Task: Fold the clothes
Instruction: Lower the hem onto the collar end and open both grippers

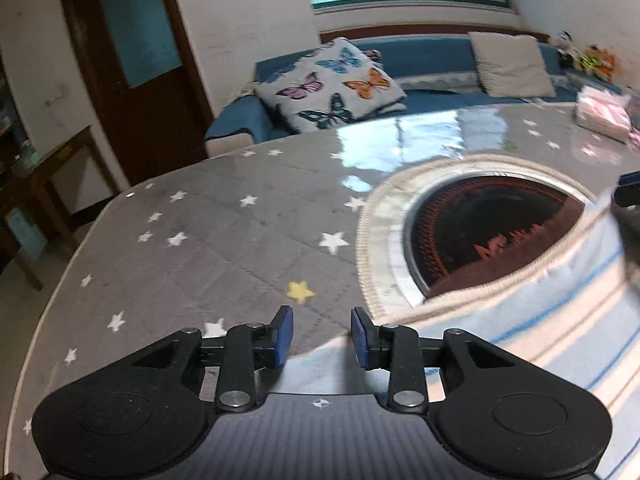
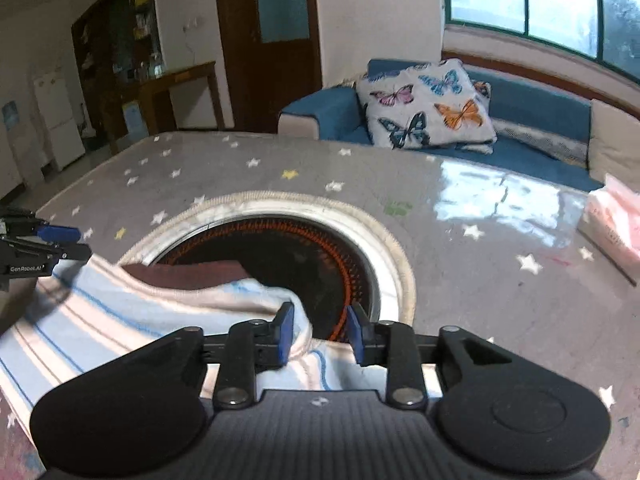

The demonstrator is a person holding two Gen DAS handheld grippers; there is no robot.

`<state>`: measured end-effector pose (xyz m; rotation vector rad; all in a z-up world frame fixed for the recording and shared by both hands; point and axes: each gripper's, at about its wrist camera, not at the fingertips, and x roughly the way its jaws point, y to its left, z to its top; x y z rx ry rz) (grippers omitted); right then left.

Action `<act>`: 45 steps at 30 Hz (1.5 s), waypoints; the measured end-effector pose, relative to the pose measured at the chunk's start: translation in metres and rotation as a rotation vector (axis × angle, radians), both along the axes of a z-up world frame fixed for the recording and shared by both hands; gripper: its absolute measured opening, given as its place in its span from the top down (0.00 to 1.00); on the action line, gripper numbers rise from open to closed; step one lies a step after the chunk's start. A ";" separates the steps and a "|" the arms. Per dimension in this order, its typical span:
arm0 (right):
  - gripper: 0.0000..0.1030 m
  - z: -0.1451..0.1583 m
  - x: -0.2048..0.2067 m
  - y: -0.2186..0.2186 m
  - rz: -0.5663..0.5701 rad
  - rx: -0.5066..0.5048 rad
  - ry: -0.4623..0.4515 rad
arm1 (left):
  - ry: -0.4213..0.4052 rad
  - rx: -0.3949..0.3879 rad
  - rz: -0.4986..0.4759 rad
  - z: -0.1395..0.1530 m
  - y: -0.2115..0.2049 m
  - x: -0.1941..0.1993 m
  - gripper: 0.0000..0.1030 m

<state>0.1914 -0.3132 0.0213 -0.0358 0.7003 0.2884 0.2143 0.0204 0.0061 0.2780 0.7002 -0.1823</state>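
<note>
A white garment with blue and tan stripes (image 2: 100, 320) lies on the grey star-patterned table (image 2: 480, 280), partly over the round dark heater inset (image 2: 304, 264). It also shows in the left wrist view (image 1: 560, 320) at the right. My left gripper (image 1: 322, 338) is open and empty, just above the garment's left edge. My right gripper (image 2: 320, 332) is open, with a fold of the garment's right corner lying between its fingers. The left gripper also shows at the left edge of the right wrist view (image 2: 44, 246).
A pink tissue pack (image 2: 612, 220) sits at the table's right side. A blue sofa (image 2: 532, 128) with a butterfly pillow (image 2: 428, 104) stands behind the table. A wooden door (image 1: 132, 64) and a side table (image 1: 52, 176) stand to the left.
</note>
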 end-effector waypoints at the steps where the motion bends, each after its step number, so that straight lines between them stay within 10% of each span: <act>1: 0.69 0.003 -0.001 0.000 -0.004 -0.008 -0.015 | -0.006 -0.009 0.010 0.003 0.002 -0.002 0.63; 17: 0.69 -0.027 0.013 0.047 0.106 0.045 0.090 | 0.053 -0.067 -0.152 -0.004 -0.043 -0.012 0.73; 45: 0.56 -0.038 0.012 0.038 0.076 0.053 0.086 | 0.019 -0.083 0.076 -0.016 0.037 -0.017 0.63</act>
